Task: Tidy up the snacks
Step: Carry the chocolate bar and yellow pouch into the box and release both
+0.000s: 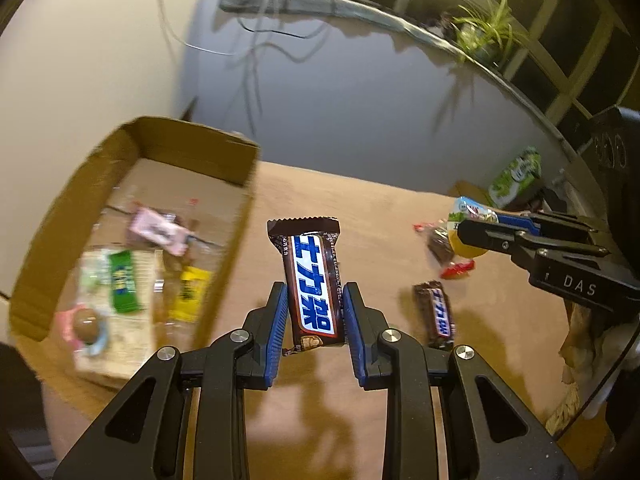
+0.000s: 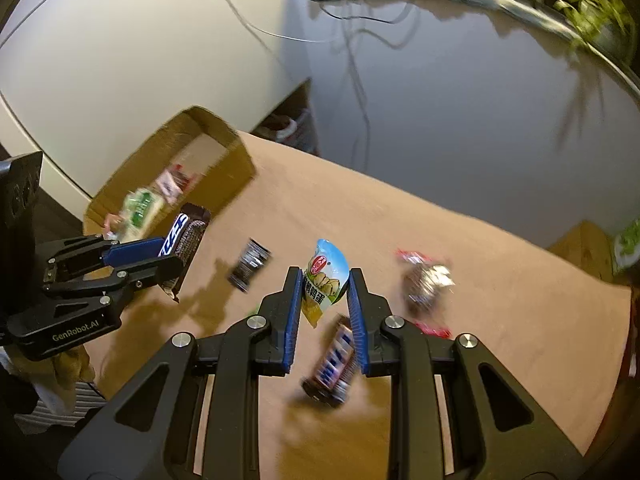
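In the left wrist view the left tool [image 1: 315, 300] sits in the lower middle of the frame, and its blue pads are closed on the sides of a brown chocolate bar [image 1: 312, 284] with a blue and white label. The bar stands up between the pads, above the tan tabletop [image 1: 368, 208]. At the left of this frame the open cardboard box [image 1: 240, 152] shows its inside: a green packet [image 1: 124, 282], a yellow packet [image 1: 188, 294], a pink packet [image 1: 158, 230] and a round brown sweet [image 1: 86, 326] lie on its floor. The right wrist view shows the same box [image 2: 236, 160] only from the side, at the upper left, so most of its contents are hidden or blurred.

In the right wrist view the right tool [image 2: 323, 300] is closed on a small pouch [image 2: 326, 276] with a light blue top and a yellow bottom, held off the tabletop [image 2: 480, 248]. Below it lies a second chocolate bar [image 2: 334, 364], and to the right a dark sweet in a red-ended wrapper [image 2: 426, 280]. A small dark packet [image 2: 250, 264] lies to the left, and the left wrist view does not show it. The left wrist view alone shows a green and white bag [image 1: 516, 172] at the far right.
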